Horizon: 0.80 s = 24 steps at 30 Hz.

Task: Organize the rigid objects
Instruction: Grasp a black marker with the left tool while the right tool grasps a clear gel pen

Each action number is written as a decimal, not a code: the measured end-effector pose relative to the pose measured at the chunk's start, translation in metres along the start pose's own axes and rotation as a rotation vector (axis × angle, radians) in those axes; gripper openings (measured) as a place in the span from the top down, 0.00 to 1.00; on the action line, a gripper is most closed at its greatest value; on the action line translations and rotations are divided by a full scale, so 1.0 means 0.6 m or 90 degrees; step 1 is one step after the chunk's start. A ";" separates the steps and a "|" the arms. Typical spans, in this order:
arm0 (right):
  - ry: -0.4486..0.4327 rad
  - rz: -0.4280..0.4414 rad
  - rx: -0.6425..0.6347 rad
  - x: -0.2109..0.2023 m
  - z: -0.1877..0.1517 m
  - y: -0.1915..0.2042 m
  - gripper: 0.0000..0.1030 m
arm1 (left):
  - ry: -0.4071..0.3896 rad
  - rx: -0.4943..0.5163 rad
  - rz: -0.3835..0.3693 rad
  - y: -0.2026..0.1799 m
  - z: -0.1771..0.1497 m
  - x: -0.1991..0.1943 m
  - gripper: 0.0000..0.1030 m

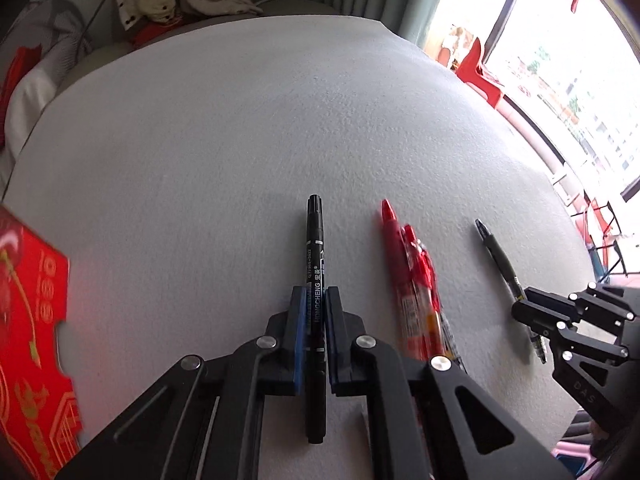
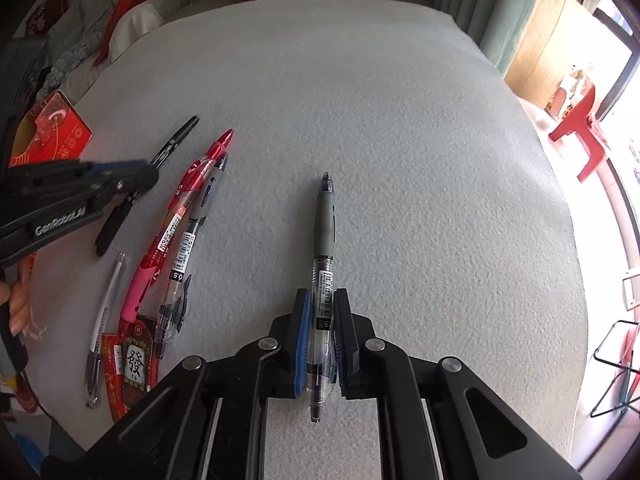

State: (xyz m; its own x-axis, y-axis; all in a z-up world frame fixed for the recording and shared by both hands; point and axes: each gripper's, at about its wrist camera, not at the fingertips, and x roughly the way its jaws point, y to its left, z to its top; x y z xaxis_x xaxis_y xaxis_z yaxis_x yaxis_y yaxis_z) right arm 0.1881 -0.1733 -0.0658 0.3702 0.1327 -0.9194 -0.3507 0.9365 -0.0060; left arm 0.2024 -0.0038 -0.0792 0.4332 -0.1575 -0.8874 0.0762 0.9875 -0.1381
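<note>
In the left wrist view, my left gripper [image 1: 316, 300] is shut on a black marker [image 1: 316, 256], which points straight ahead over the white textured tabletop [image 1: 280, 120]. To its right lie two red pens [image 1: 404, 264] side by side. In the right wrist view, my right gripper [image 2: 322, 304] is shut on a clear gel pen with a grey grip [image 2: 326, 220], nib forward. The left gripper [image 2: 148, 176] shows there at the left with the black marker [image 2: 176, 140] in it. The right gripper [image 1: 524, 312] and its pen [image 1: 498, 256] appear at the right of the left view.
A row of pens lies left of my right gripper: red pens [image 2: 192, 192], a grey-grip pen [image 2: 200, 216] and a clear pen [image 2: 106, 300]. A red printed packet [image 2: 132, 364] lies below them and a red box [image 1: 28, 320] at the table's left edge. A hand [image 2: 18, 300] is at the far left.
</note>
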 end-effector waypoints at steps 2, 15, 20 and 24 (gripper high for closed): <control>-0.017 0.021 0.034 -0.009 -0.016 -0.002 0.89 | 0.006 -0.001 0.011 0.003 -0.009 -0.003 0.91; 0.013 0.027 0.016 -0.015 -0.040 0.017 0.89 | 0.020 0.033 0.116 0.001 -0.010 -0.016 0.58; -0.018 0.057 0.086 -0.033 -0.050 0.008 0.89 | 0.029 0.055 0.072 -0.021 -0.007 -0.026 0.91; -0.069 0.086 0.145 -0.078 -0.066 -0.007 0.89 | 0.012 -0.027 -0.003 -0.006 -0.018 -0.051 0.91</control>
State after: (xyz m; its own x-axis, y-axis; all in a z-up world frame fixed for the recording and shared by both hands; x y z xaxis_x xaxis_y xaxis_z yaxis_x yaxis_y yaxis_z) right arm 0.1378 -0.1963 -0.0383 0.4269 0.2833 -0.8588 -0.2051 0.9553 0.2131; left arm 0.1791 -0.0022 -0.0565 0.4164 -0.1618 -0.8947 0.0401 0.9864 -0.1597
